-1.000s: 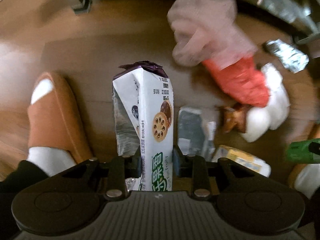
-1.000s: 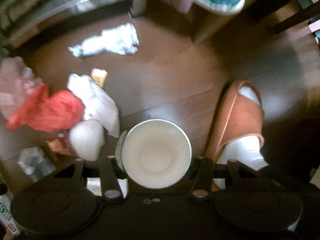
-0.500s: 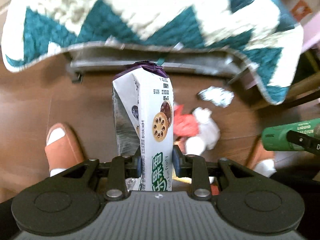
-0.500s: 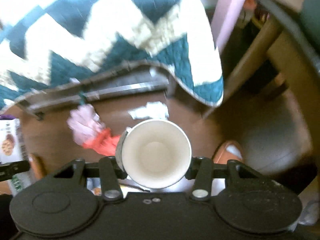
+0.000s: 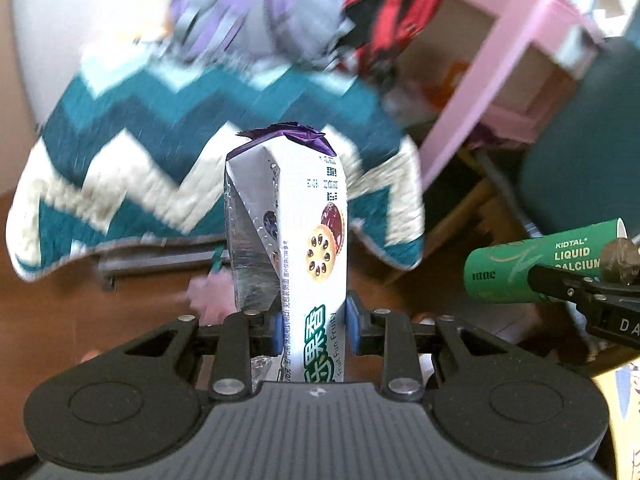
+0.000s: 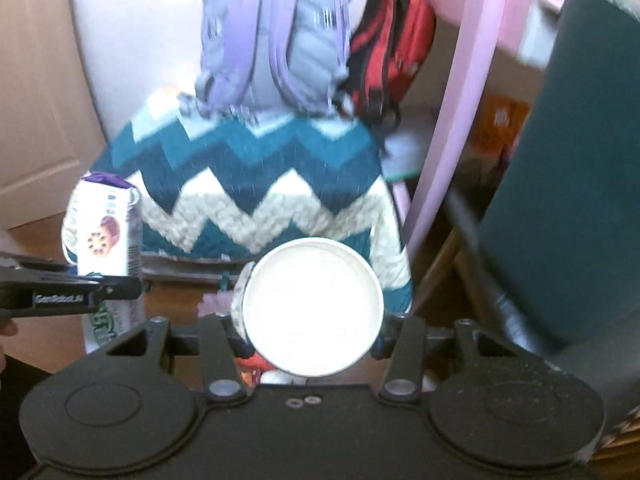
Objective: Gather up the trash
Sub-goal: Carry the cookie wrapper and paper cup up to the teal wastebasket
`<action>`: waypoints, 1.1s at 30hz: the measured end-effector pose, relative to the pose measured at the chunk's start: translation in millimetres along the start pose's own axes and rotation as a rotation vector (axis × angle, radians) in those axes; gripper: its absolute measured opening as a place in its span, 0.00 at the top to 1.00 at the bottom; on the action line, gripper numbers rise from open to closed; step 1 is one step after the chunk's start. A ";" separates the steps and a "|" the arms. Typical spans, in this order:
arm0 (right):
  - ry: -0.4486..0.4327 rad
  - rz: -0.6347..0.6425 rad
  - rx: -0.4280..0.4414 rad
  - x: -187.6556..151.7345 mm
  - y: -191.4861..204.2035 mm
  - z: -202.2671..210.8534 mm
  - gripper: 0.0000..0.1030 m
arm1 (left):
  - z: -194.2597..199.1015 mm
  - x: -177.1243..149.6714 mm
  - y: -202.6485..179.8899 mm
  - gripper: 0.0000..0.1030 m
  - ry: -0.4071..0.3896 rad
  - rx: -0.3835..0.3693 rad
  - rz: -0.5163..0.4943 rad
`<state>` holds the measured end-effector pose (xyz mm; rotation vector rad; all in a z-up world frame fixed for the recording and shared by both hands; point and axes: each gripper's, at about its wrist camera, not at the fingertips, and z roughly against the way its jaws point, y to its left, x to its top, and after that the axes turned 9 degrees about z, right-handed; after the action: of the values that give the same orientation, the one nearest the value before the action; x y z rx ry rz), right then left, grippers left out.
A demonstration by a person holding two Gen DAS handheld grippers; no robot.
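A white biscuit packet (image 5: pixel 316 232) with a crimped purple top stands upright between the blue pads of my left gripper (image 5: pixel 315 326), which is shut on its lower part. The same packet (image 6: pixel 106 232) shows at the left of the right wrist view. My right gripper (image 6: pixel 312 336) is shut on a green cylindrical cup (image 5: pixel 532 268) printed "LIQUID CALCIUM". Its round white inside (image 6: pixel 312 304) faces the right wrist camera. Both grippers hang well above the wooden floor (image 5: pixel 60 280). A scrap of pink trash (image 5: pixel 208 292) lies on the floor below, partly hidden by the packet.
A teal and cream zigzag blanket (image 6: pixel 260 184) drapes over furniture straight ahead. Above it hang a purple backpack (image 6: pixel 272 40) and a red one (image 6: pixel 392 52). A pink frame (image 5: pixel 480 80) stands to the right, beside a dark teal chair back (image 6: pixel 580 160).
Both grippers have risen from the floor with their loads still held. The trash heap and slippers have dropped out of sight, and the blanket and backpacks have come into view.
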<state>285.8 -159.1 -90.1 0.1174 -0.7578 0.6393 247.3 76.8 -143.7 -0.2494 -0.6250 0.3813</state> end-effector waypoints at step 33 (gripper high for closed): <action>-0.128 0.066 -0.349 76.8 -234.0 166.5 0.54 | 117.6 149.9 -362.0 0.73 -0.277 -0.373 -0.467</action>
<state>362.9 -362.9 112.0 -0.1893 -0.9893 0.5568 385.1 -173.5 149.0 -0.3988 -1.0010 -0.1596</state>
